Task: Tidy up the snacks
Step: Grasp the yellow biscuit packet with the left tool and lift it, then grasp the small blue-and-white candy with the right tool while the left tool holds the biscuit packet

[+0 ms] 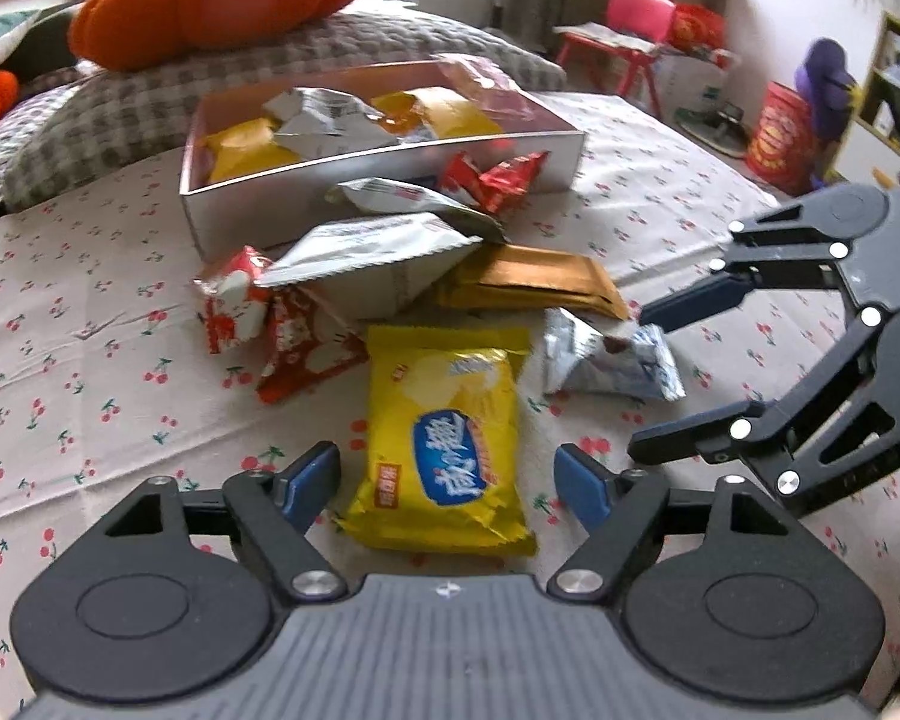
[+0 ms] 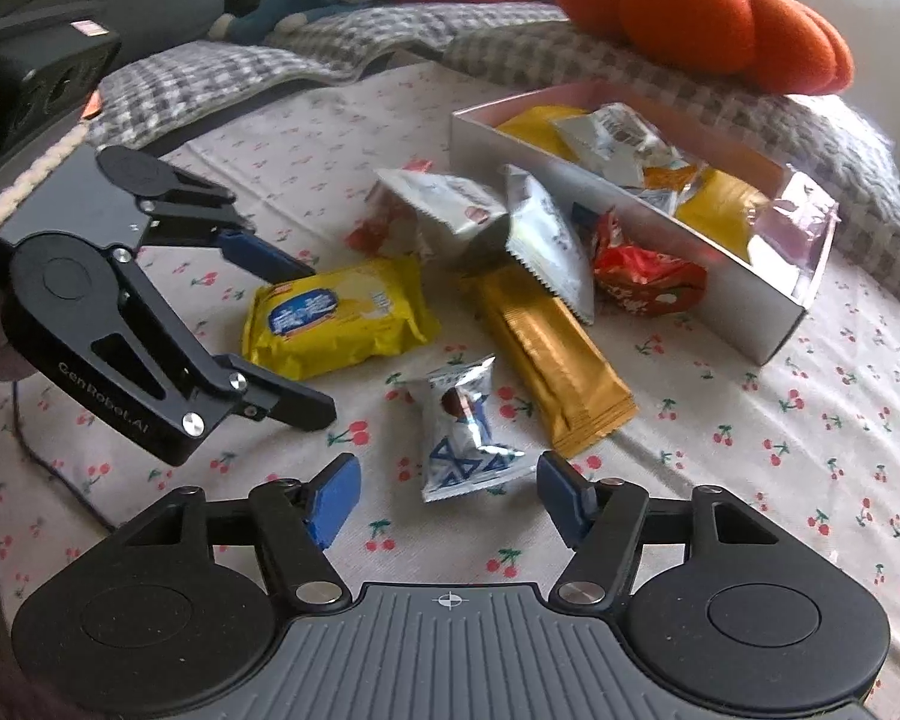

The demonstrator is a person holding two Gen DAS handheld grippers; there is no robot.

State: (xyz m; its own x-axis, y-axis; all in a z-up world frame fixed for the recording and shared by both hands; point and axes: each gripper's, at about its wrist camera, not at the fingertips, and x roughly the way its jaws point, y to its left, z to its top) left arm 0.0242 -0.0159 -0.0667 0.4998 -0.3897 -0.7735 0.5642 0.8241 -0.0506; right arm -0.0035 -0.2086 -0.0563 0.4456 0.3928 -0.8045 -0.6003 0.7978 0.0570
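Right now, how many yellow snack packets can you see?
3: one yellow biscuit packet lies on the cloth before the left gripper; two yellow packets are in the box. Others may be hidden.

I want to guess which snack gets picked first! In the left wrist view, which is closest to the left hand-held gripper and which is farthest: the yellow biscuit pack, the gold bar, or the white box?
From the left hand-held gripper:
1. Yellow biscuit pack, lying right between its open fingers.
2. Gold bar, farther back, a bit right.
3. White box, farthest, behind the snack pile.
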